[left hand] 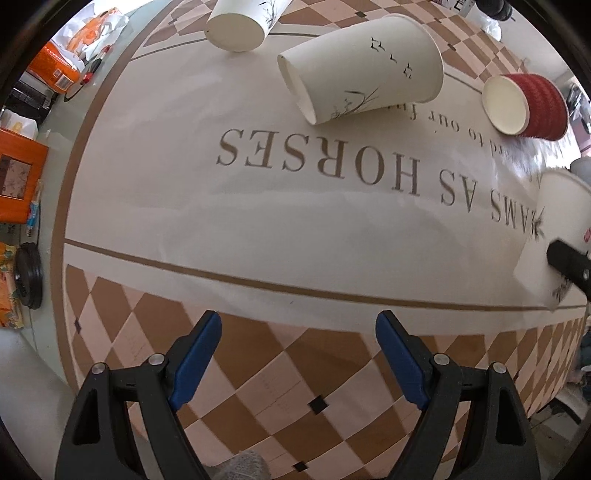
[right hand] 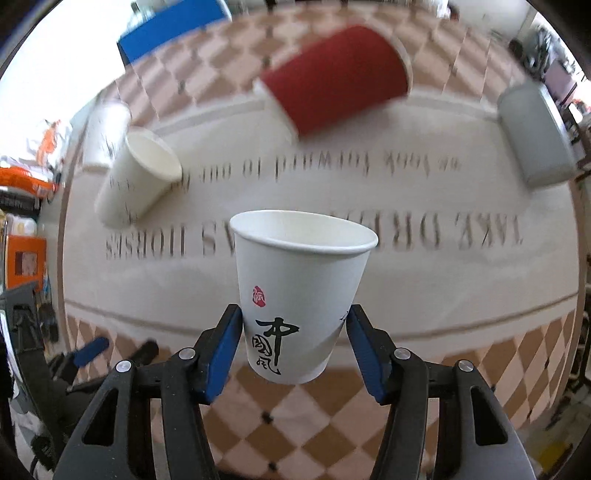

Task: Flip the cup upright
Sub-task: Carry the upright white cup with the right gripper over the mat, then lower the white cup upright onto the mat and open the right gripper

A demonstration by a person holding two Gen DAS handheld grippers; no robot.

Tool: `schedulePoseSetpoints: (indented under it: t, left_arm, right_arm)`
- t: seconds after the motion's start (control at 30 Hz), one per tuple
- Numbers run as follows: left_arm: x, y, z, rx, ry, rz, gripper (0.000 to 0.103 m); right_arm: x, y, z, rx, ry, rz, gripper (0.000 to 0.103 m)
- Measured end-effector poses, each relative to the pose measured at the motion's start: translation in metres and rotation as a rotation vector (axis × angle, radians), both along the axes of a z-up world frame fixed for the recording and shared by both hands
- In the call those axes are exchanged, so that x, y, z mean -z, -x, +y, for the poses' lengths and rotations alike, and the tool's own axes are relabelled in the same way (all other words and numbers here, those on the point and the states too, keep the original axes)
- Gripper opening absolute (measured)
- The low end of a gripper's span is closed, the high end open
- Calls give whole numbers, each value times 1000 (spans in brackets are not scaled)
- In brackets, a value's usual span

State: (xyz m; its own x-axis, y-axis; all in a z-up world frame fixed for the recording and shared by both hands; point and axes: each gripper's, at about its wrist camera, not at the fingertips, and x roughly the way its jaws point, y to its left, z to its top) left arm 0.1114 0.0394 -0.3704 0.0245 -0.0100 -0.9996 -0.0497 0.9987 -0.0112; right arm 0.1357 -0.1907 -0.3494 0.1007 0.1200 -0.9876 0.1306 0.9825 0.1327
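My right gripper (right hand: 293,323) is shut on a white paper cup with black calligraphy (right hand: 299,291), held mouth up above the tablecloth. The same cup (left hand: 554,236) shows at the right edge of the left wrist view with a black finger (left hand: 569,264) across it. My left gripper (left hand: 297,354) is open and empty over the checkered border. A white cup (left hand: 360,70) lies on its side at the far middle, and also shows in the right wrist view (right hand: 138,179). A second white cup (left hand: 243,22) and a red cup (left hand: 526,105), (right hand: 336,75) also lie on their sides.
The table wears a cream cloth (left hand: 258,206) with brown lettering and a checkered border. A grey cup (right hand: 535,133) lies at the far right. Orange boxes (left hand: 20,170) and a black lid (left hand: 29,275) sit off the table's left edge. A blue object (right hand: 173,26) is at the back.
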Motion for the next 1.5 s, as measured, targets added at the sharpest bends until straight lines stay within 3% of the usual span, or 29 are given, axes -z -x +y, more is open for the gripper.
schedulePoseSetpoints:
  t: [0.13, 0.2, 0.37, 0.57, 0.77, 0.93, 1.17, 1.33, 1.5]
  left_arm:
    - [6, -4, 3, -32, -34, -23, 87]
    - [9, -1, 2, -42, -36, -40, 100]
    - [8, 6, 5, -70, -43, -98, 101]
    - [5, 18, -7, -82, -77, -131, 101]
    - [1, 38, -3, -66, -83, -141, 101]
    - [-8, 49, -9, -32, -101, -169, 101]
    - [-66, 74, -19, 28, -106, -255, 101]
    - [-133, 93, -29, 82, -65, -341, 101]
    - [-201, 106, -41, 140, -15, -439, 101]
  right_arm:
    - [-10, -7, 1, -8, 75, -175, 60]
    - [-10, -7, 4, -19, 103, -259, 60]
    - [0, 1, 13, -37, 137, -395, 60]
    - [7, 18, 22, -78, 162, -462, 60]
    - [12, 33, 25, -94, 168, -452, 62]
    - [12, 45, 23, -76, 159, -424, 76]
    - [-16, 71, 24, -46, 175, -389, 86]
    - [-73, 98, 11, 45, 212, -357, 101]
    - [-146, 127, 5, 92, 259, -381, 103]
